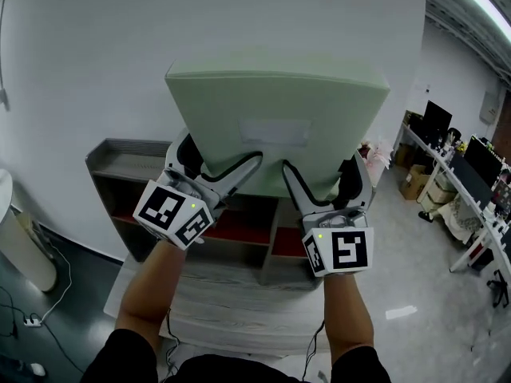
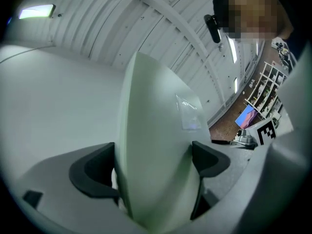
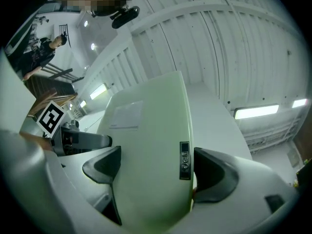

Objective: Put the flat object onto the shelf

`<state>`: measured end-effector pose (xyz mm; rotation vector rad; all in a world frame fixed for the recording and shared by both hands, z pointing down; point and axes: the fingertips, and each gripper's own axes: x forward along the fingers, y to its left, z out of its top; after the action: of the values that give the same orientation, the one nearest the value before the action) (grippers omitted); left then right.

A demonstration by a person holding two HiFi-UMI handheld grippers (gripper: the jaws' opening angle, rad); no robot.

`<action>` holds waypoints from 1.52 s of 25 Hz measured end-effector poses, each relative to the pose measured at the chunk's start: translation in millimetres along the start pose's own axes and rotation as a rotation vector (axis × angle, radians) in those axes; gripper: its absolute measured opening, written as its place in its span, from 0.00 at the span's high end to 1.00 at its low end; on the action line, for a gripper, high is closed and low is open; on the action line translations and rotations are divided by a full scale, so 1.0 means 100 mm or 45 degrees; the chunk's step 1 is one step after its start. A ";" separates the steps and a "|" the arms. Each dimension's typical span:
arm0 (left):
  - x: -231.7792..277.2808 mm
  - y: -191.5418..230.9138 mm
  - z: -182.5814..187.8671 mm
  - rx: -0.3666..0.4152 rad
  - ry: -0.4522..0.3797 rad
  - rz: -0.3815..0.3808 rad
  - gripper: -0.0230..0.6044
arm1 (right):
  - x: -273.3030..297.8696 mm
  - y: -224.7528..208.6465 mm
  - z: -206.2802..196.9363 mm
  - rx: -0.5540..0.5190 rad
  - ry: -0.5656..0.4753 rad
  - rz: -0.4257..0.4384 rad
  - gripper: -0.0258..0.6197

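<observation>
Two tongs side by side, left tongs (image 1: 217,163) and right tongs (image 1: 321,178) each clamped on pale green flat object (image 1: 275,110), shelf (image 1: 120,163) beneath them.

The flat object (image 1: 275,110) looked like smooth, pale green plastic with a soft satin sheen, and a thin, slightly glossy label (image 1: 275,132) lay on its face. The left gripper (image 1: 222,162) and right gripper (image 1: 319,174) had matt white plastic shells and dull black jaws. The shelf (image 1: 120,162) showed grey wood-grain board, and the floor (image 1: 407,254) was glossy.
</observation>
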<state>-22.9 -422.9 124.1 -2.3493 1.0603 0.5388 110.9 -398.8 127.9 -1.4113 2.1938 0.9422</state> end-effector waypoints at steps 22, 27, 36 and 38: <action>0.77 0.77 -0.99 -0.126 0.215 -0.025 0.19 | 0.78 -0.31 -1.23 0.111 0.356 -0.012 0.23; 0.81 0.83 -1.16 -0.146 0.259 -0.015 0.19 | 0.84 -0.33 -1.39 0.151 0.424 -0.016 0.23; 0.83 0.94 -1.31 -0.180 0.335 0.014 0.17 | 0.87 -0.32 -1.56 0.174 0.469 -0.020 0.23; 0.80 0.93 -1.31 -0.173 0.338 0.016 0.17 | 0.82 -0.29 -1.57 0.177 0.481 -0.015 0.23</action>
<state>-26.3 -598.7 158.7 -2.5891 1.1878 0.3172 109.3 -571.4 178.6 -1.6393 2.4566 0.5370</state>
